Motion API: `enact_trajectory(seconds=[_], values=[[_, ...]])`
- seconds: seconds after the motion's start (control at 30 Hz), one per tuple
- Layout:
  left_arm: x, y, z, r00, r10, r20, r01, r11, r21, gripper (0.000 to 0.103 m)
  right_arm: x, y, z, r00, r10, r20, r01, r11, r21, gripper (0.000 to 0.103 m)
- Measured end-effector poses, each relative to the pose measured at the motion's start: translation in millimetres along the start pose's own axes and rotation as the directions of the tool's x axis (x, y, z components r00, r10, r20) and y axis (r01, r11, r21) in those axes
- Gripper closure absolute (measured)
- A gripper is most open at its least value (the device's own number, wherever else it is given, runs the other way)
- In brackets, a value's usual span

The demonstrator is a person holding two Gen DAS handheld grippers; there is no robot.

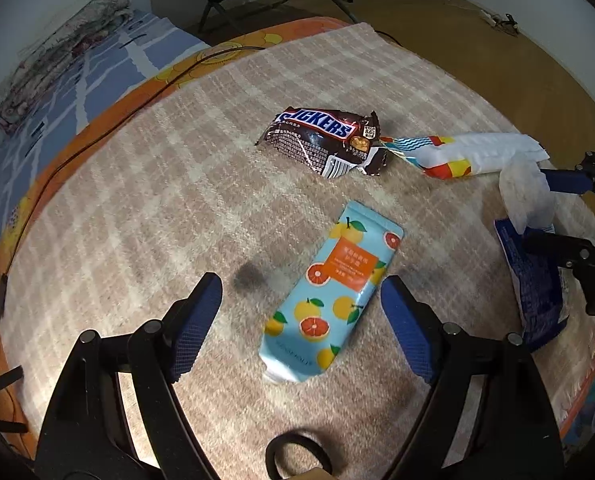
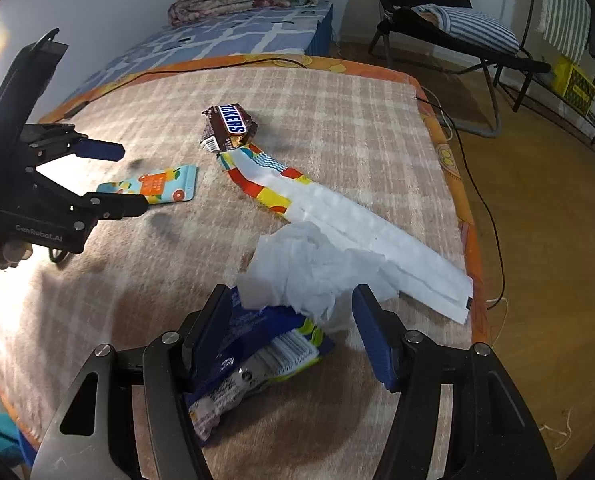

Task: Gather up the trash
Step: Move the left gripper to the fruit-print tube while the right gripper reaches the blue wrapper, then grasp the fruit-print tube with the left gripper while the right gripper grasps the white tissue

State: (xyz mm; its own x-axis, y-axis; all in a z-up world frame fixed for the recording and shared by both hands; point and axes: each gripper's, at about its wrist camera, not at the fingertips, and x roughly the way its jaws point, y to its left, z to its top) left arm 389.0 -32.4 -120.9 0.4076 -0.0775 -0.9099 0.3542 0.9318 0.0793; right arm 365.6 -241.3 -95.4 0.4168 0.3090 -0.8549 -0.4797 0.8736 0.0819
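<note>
Trash lies on a beige checked blanket (image 1: 137, 200). My left gripper (image 1: 301, 304) is open above a light-blue citrus-print tube (image 1: 329, 300), which lies between its fingers; the tube also shows in the right wrist view (image 2: 157, 186). Farther off lie a brown Snickers wrapper (image 1: 321, 140) (image 2: 229, 126) and a long white and colourful wrapper (image 1: 469, 156) (image 2: 337, 224). My right gripper (image 2: 293, 324) is open around a crumpled white tissue (image 2: 301, 268) (image 1: 525, 196) resting on a dark-blue packet (image 2: 253, 344) (image 1: 537, 280).
The blanket covers an orange-edged mattress (image 2: 449, 152). A black cable (image 1: 97, 136) runs along its left edge. A bed with blue patterned sheet (image 2: 225, 36) and folded quilts stands behind. A folding chair (image 2: 457, 28) and wooden floor (image 2: 537, 220) are to the right.
</note>
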Motion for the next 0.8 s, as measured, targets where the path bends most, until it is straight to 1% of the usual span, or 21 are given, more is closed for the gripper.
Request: enact_trajectory(seconds=[0.03, 0.07, 0.1, 0.13, 0.17, 0.27, 0.4, 0.53, 0.57, 0.6, 0.63, 0.67, 0.8], values=[[2, -1, 0, 1.000, -0.009, -0.005, 0.009, 1.000, 0.001, 0.031, 1, 0, 1, 1.000, -0.002, 0.000, 0.002, 1.000, 0.002, 0.041], [3, -2, 0, 1.000, -0.018, -0.010, 0.018, 1.000, 0.000, 0.036, 3, 0, 1, 1.000, -0.003, -0.001, 0.003, 1.000, 0.004, 0.041], [4, -3, 1, 1.000, -0.025, -0.011, 0.025, 1.000, -0.001, 0.038, 4, 0, 2, 1.000, -0.006, -0.001, 0.006, 1.000, 0.005, 0.041], [4, -5, 1, 1.000, -0.026, -0.008, 0.026, 1.000, -0.001, 0.042, 5, 0, 3, 1.000, -0.008, -0.001, 0.008, 1.000, 0.005, 0.041], [3, -7, 1, 0.999, -0.033, -0.007, 0.033, 0.999, 0.002, 0.049, 5, 1, 3, 1.000, -0.012, 0.000, 0.012, 1.000, 0.002, 0.041], [1, -10, 2, 0.999, -0.041, -0.004, 0.041, 0.999, 0.009, 0.059, 6, 3, 5, 1.000, -0.024, 0.003, 0.024, 1.000, -0.007, 0.041], [0, -16, 0, 1.000, -0.027, 0.003, 0.027, 0.999, 0.027, 0.063, 8, 3, 7, 1.000, -0.012, 0.002, 0.012, 1.000, -0.001, 0.041], [-3, -17, -2, 1.000, -0.027, 0.011, 0.027, 1.000, 0.010, 0.065, 8, 0, 9, 1.000, -0.002, 0.008, 0.002, 1.000, 0.013, 0.042], [-3, -16, -2, 1.000, -0.027, 0.013, 0.027, 1.000, 0.006, 0.065, 8, 0, 9, 1.000, 0.000, 0.011, 0.000, 1.000, 0.014, 0.053], [-4, -16, -3, 1.000, -0.025, 0.015, 0.025, 1.000, 0.002, 0.065, 8, -1, 8, 1.000, 0.001, 0.008, -0.001, 1.000, 0.016, 0.073], [-5, -15, -4, 1.000, -0.023, 0.017, 0.023, 1.000, -0.003, 0.066, 8, -1, 9, 1.000, 0.002, 0.000, -0.002, 1.000, 0.019, 0.077], [-7, -14, -5, 1.000, -0.022, 0.019, 0.022, 1.000, -0.008, 0.066, 7, -2, 8, 1.000, 0.007, 0.001, -0.007, 1.000, 0.022, 0.077], [-13, -11, -10, 0.999, -0.021, 0.036, 0.023, 0.999, -0.037, 0.066, -2, -6, 7, 0.999, 0.026, 0.029, -0.027, 0.999, 0.042, 0.083]])
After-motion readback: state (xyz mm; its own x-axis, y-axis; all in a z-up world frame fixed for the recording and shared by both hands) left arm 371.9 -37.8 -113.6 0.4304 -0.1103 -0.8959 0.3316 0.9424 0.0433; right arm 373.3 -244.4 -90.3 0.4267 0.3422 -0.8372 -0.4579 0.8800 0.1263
